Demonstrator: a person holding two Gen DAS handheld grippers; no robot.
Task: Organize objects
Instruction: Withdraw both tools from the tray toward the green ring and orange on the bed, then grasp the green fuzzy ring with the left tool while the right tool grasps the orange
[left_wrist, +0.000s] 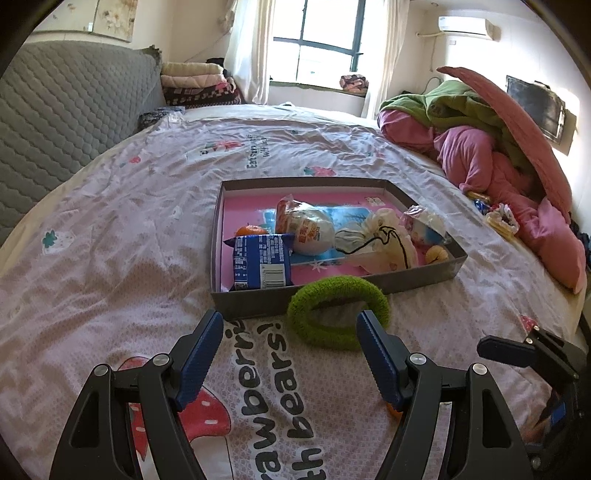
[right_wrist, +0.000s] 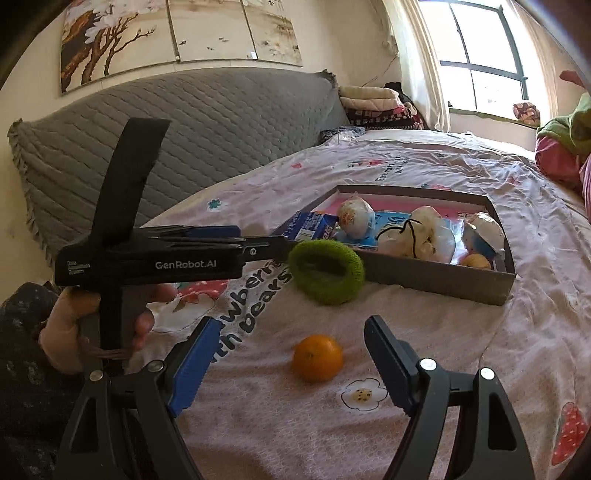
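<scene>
While the box already holds snacks, we're after two strays on the bedsheet. Our left gripper hangs spread wide, the green hair tie just ahead at one o'clock, leaning on the box's near wall. Our right gripper, fingers also spread and empty, frames the orange at twelve. Next, we reckon: advance, pinch, lift over that wall. The blue packet crowds the near corner.

Both the left gripper and the right gripper angle downward, fingers spread wide, gripping nothing.
</scene>
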